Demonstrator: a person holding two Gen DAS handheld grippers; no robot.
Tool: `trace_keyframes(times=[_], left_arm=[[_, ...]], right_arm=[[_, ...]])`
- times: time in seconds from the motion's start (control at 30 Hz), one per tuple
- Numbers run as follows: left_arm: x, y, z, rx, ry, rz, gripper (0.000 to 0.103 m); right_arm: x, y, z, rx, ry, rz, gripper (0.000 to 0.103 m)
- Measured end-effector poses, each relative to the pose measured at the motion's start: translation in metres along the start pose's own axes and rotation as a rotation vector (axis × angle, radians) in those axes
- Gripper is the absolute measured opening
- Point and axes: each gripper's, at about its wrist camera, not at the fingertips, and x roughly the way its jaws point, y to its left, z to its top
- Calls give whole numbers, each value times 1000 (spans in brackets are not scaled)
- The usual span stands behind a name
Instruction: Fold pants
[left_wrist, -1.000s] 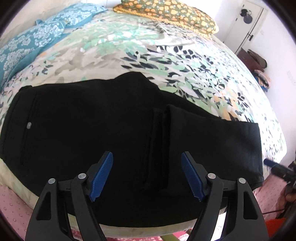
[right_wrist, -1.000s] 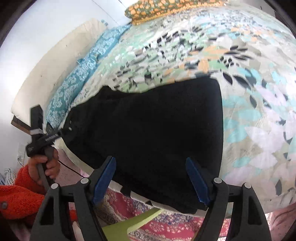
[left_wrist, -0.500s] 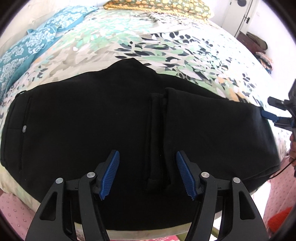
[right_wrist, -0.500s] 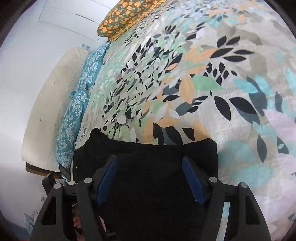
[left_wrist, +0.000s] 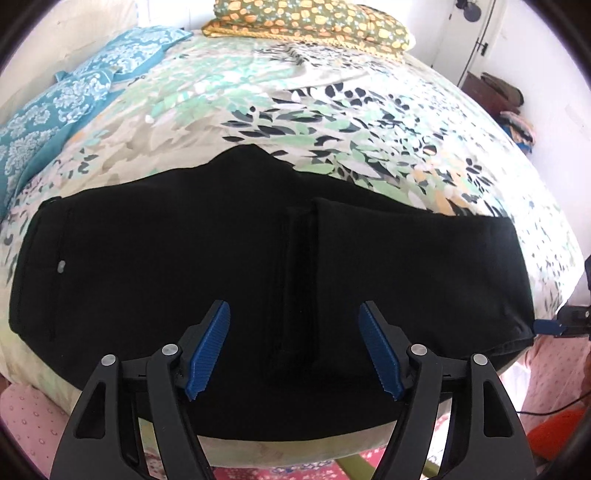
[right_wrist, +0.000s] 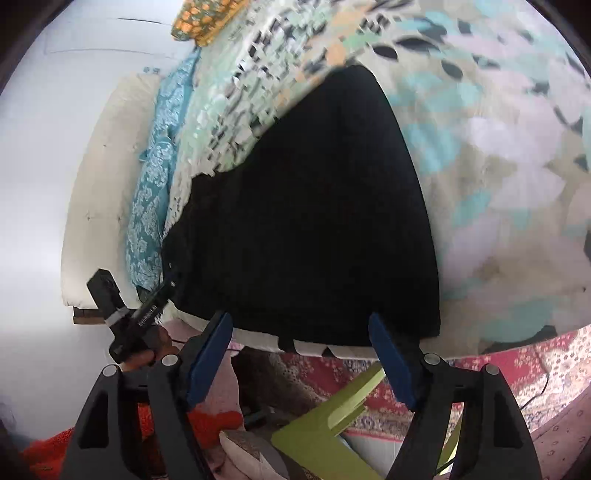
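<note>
The black pants (left_wrist: 184, 258) lie flat across the near edge of the bed, waistband to the left, legs folded back over the middle with a doubled flap (left_wrist: 406, 280) on the right. My left gripper (left_wrist: 293, 347) is open and empty, just above the pants' near edge. My right gripper (right_wrist: 301, 354) is open and empty, off the bed's edge below the pants' right end (right_wrist: 332, 221). Its blue tip shows at the far right of the left wrist view (left_wrist: 546, 326). The left gripper shows in the right wrist view (right_wrist: 125, 314).
The bed has a leaf-print cover (left_wrist: 332, 110), blue pillows (left_wrist: 74, 96) at the left and an orange-patterned pillow (left_wrist: 306, 18) at the back. A green stool (right_wrist: 332, 424) and a red patterned rug (right_wrist: 517, 369) are below the bed edge. A door (left_wrist: 469, 37) is at the back right.
My right gripper has pulled back off the pants' right end to below the bed edge. My left gripper has backed away slightly and its jaws stand a little wider.
</note>
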Motion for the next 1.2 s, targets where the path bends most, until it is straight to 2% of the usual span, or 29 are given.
trace_keyframes(times=[0.03,0.1,0.2,0.23,0.3,0.37,0.5,0.6,0.67,0.77,0.93,1.2], left_arm=[[-5,7,1,-25,-12,-5,75],[-13,27,7,-85,-33,11,84],[-16,82,17,-240,-62,79,92],[-12,107,20,-307,-40,83,93],[1,150,25,-402,31,46,93],[6,190,30,-434,75,84,93],[4,231,41,-343,91,246,93],[8,245,39,-276,107,396,93],[12,240,39,-204,107,473,93],[14,219,38,-86,76,539,93],[12,198,40,11,58,583,93],[4,188,42,20,37,582,93]], right_arm=[[-8,10,1,-48,-38,-22,79],[-17,24,1,-126,-99,-100,81],[-14,35,-2,-216,-127,-235,81],[-12,37,-3,-232,-125,-248,81],[-9,40,-7,-256,-121,-243,81],[-6,48,-10,-303,-123,-256,81],[7,65,-14,-407,-116,-289,81],[19,71,-16,-437,-92,-302,81],[23,74,-18,-448,-82,-309,81],[24,78,-21,-468,-84,-318,81],[24,76,-20,-465,-83,-321,81],[20,79,-21,-475,-108,-341,81]])
